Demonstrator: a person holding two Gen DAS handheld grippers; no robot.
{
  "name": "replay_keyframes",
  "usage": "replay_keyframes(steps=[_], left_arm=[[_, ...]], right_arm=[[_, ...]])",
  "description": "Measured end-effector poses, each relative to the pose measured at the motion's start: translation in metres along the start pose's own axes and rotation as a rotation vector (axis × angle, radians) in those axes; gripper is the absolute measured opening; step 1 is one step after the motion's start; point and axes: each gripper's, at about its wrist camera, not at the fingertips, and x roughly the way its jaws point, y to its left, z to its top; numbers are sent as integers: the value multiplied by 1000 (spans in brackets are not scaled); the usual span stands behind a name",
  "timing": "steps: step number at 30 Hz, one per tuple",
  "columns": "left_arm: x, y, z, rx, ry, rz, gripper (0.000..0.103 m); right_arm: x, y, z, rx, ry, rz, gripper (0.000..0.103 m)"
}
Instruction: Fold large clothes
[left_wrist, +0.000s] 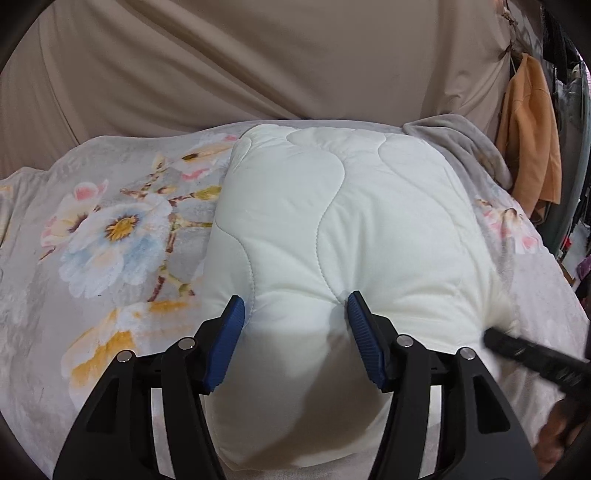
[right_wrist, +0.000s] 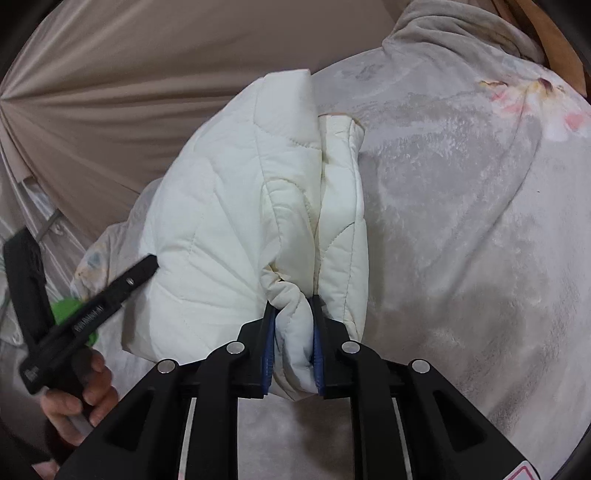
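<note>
A white quilted padded garment (left_wrist: 332, 221) lies folded into a thick bundle on a floral bed cover (left_wrist: 110, 229). My left gripper (left_wrist: 295, 310) is open, its blue pads (left_wrist: 364, 332) straddling the near end of the bundle and pressing into it. My right gripper (right_wrist: 293, 314) is shut on a bunched edge of the same garment (right_wrist: 229, 206), which rises in stacked layers beyond the fingers. The right gripper also shows as a black bar at the right edge of the left wrist view (left_wrist: 532, 350). The left gripper and the hand holding it show at the left of the right wrist view (right_wrist: 85, 306).
A beige curtain (left_wrist: 258, 62) hangs behind the bed. A grey fleece blanket (left_wrist: 458, 147) is bunched at the far right of the bed. An orange garment (left_wrist: 532, 147) hangs at the right edge. The floral bed cover (right_wrist: 461, 221) spreads to the right.
</note>
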Motion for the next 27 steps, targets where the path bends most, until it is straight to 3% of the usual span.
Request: replay_keyframes(steps=[2,7,13,17,19,22,27], left_arm=[[2,2,0,-7,0,9,56],[4,-2,-1,5,-10,27,56],[4,-3,-2,2,-9,25,56],[5,-3,-3,6,-14,27,56],[5,-3,-4,8,-21,20,56],[3,-5,-3,17,-37,-7,57],[4,-12,-8,39,-61,-3,58]], right_arm=[[-18,10,13,-4,-64,0,19],[-42,68,56,-157,-190,-46,19],[4,121,100,-293,-200,-134,19],[57,108,115,-270,-124,-216,18],[86,88,116,-242,-69,-265,10],[111,56,109,-181,-25,-237,6],[122,36,102,-138,-18,-179,5]])
